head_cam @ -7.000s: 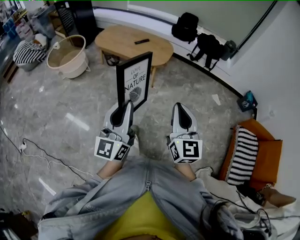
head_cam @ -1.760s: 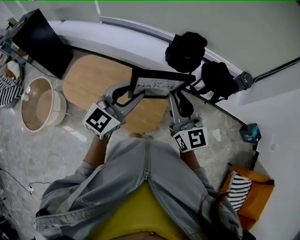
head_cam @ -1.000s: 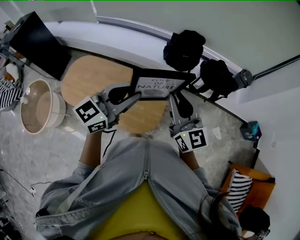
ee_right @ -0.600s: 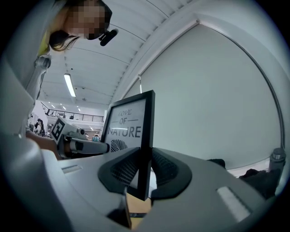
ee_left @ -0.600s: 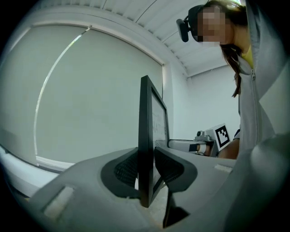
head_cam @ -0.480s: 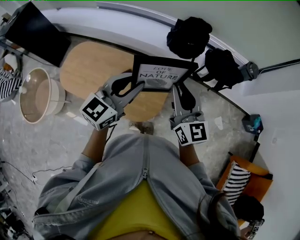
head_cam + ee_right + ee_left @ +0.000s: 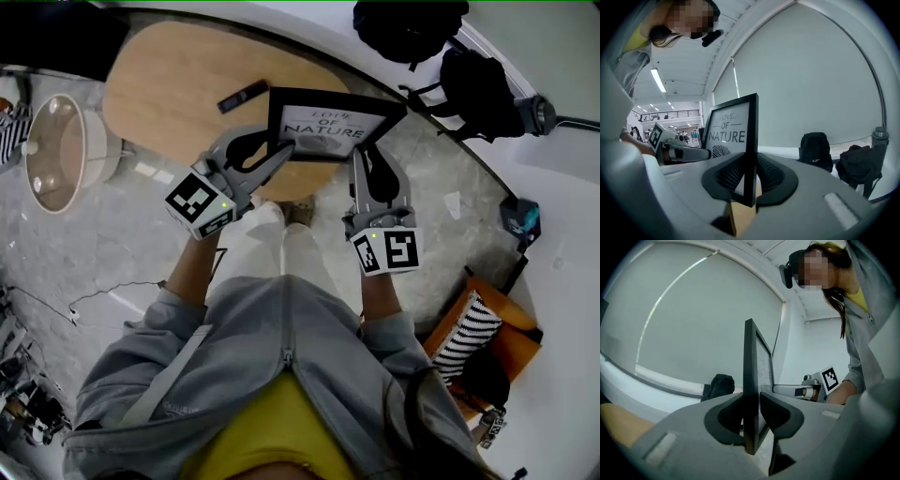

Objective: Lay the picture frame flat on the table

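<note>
Seven seconds before, the left gripper (image 7: pixel 270 157) alone had held the picture frame (image 7: pixel 328 125) upright over the floor, well short of the table (image 7: pixel 178 84), with the right gripper (image 7: pixel 368 157) empty beside it. Since then the person had walked up to the table, and the right gripper had closed on the frame's right edge, so both clamped it. The frame had come over the table's near end, its upper left corner close to the remote (image 7: pixel 243 96). Over the last two seconds its printed face had turned to show more fully in the head view, and the left gripper's marker cube had rolled round
</note>
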Available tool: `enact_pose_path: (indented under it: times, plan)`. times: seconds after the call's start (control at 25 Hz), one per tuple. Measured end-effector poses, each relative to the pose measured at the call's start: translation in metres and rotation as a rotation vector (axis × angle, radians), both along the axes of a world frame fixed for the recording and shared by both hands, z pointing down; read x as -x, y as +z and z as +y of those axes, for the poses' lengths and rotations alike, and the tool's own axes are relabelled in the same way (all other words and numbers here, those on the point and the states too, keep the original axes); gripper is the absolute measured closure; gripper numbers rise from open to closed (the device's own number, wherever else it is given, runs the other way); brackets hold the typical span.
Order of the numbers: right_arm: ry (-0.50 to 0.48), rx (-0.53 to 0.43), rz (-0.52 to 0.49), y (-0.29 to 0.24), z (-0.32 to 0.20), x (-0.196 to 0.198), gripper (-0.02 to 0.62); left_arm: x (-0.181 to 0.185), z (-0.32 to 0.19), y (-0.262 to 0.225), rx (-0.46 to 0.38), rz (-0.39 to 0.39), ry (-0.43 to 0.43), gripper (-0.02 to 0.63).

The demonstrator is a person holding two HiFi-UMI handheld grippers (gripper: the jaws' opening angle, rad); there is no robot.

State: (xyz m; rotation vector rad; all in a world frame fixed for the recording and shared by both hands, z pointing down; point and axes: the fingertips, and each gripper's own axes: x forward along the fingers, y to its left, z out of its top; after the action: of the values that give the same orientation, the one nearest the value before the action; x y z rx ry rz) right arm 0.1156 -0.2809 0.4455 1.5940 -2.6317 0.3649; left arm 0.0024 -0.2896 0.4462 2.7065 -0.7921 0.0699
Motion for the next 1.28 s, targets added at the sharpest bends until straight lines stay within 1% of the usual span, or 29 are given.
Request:
enact_pose_path:
  times: [0.32,0.52,0.6,0.76,0.96,1.16,1.28]
  plan:
    - [-0.015,0.092,0.007,0.106,-0.013,0.007,0.522,0.007,-0.01,0.11,0.102,-0.002,0.013,0.503]
    - [-0.052,0.134,0.022,0.17,-0.025,0.022,0.522,0.021,-0.018,0.175,0.146,0.006,-0.001,0.503]
    - [-0.066,0.151,0.031,0.191,-0.029,0.027,0.522,0.026,-0.02,0.197,0.176,0.016,-0.013,0.503]
    - [-0.072,0.192,0.033,0.23,-0.033,0.036,0.522,0.035,-0.023,0.235,0.209,0.024,-0.017,0.505]
    - [-0.034,0.303,0.035,0.293,-0.024,0.033,0.522,0.033,-0.018,0.296,0.274,0.024,0.013,0.505]
    - [-0.002,0.415,0.065,0.342,-0.014,0.024,0.522,0.022,-0.011,0.346,0.393,0.047,0.027,0.503]
    - [0.006,0.476,0.074,0.365,-0.008,0.02,0.522,0.018,-0.005,0.369,0.451,0.044,0.03,0.503]
